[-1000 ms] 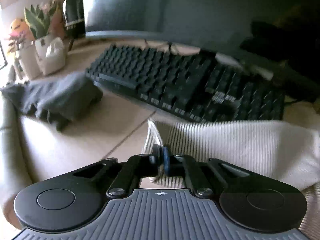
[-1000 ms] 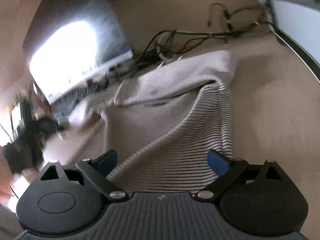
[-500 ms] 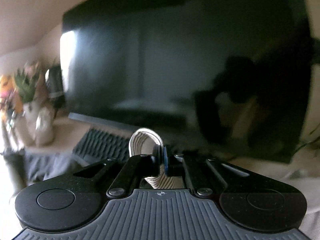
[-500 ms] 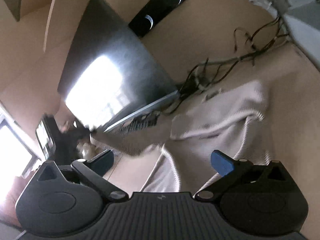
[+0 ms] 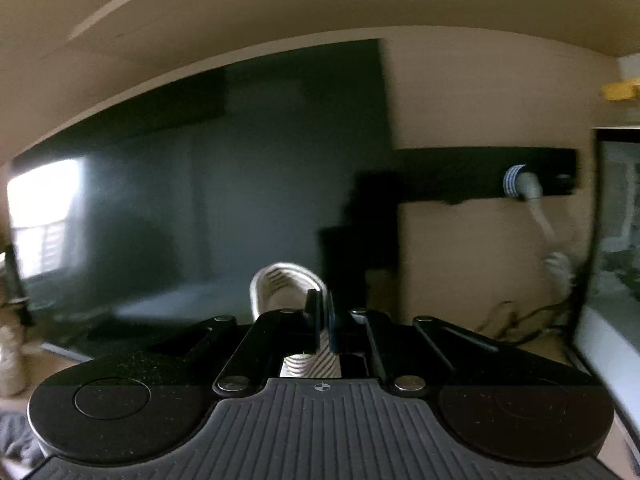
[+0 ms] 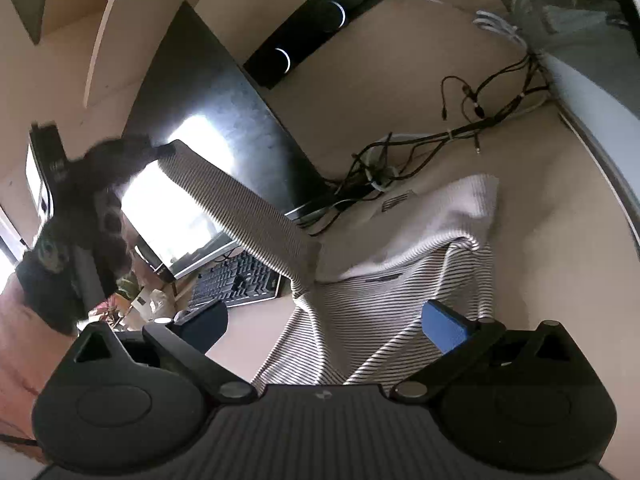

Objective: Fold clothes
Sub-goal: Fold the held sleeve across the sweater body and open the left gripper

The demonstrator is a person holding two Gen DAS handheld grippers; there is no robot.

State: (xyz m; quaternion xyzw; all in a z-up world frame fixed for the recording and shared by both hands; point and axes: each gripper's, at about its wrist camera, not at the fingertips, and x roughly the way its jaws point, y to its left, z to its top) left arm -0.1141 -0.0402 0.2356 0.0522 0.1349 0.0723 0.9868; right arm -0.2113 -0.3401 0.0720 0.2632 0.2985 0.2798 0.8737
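Observation:
A cream shirt with thin dark stripes [image 6: 404, 280] lies on the beige desk. One sleeve [image 6: 240, 208] is stretched up and to the left, off the desk. My left gripper [image 5: 322, 312] is shut on the end of that sleeve [image 5: 280, 280], high in front of the monitor; it shows in the right wrist view [image 6: 120, 156] as a dark shape at the sleeve's top. My right gripper [image 6: 328, 322] is open and empty, hovering just above the shirt's body.
A large dark monitor [image 5: 200, 208] stands behind the desk, with a black keyboard [image 6: 236, 280] in front of it. A tangle of cables [image 6: 440, 148] lies behind the shirt. A black speaker bar [image 6: 320, 28] hangs on the wall. A white-framed unit [image 6: 592, 92] borders the right.
My left gripper has lifted the sleeve from the desk up to monitor height. My right gripper has pulled back and tilted up, staying open over the shirt.

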